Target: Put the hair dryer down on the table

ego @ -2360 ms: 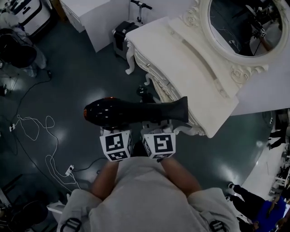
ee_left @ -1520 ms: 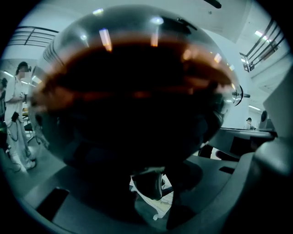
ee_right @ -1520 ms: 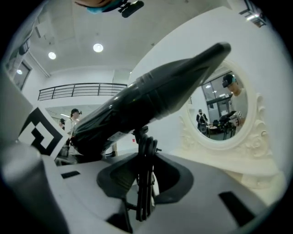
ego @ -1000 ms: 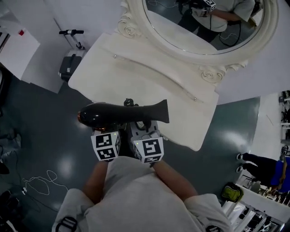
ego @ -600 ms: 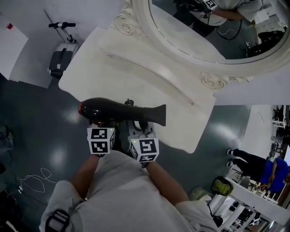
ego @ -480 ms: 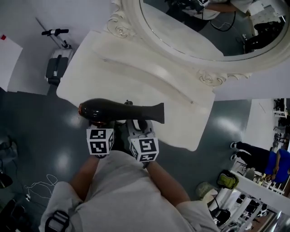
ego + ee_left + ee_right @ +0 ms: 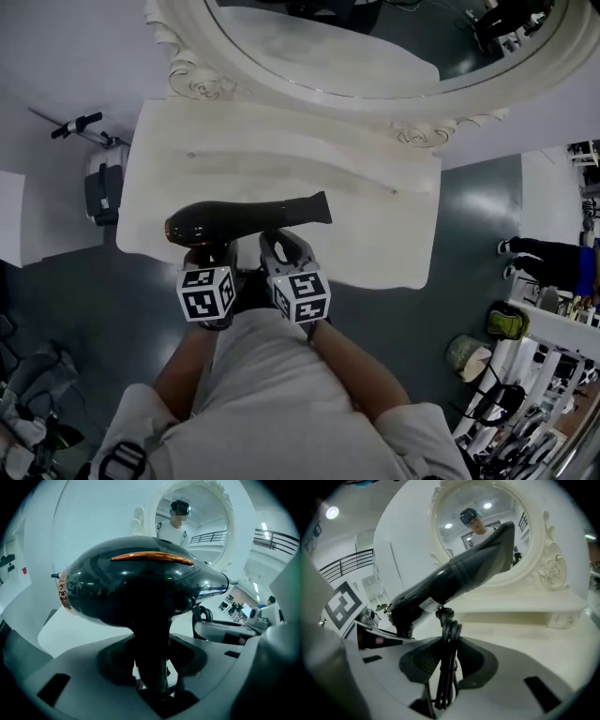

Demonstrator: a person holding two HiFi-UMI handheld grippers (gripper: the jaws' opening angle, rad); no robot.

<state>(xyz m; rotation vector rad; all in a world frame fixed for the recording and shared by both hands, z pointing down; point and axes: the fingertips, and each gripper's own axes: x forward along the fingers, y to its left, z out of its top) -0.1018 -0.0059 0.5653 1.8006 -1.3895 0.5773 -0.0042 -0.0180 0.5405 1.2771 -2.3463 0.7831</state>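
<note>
As the left tool [image 7: 214, 255] and right tool [image 7: 284, 246] clench the glossy black hair dryer [image 7: 251, 216], it needs lowering onto the cream worktop [image 7: 375, 234] at twelve o'clock.

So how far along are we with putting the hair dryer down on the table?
Done: the hair dryer is over the white table. In hand: the left gripper clamps its handle, the right gripper its bundled cord. Remaining: it doesn't look set down yet, so lower it there and release.
</note>
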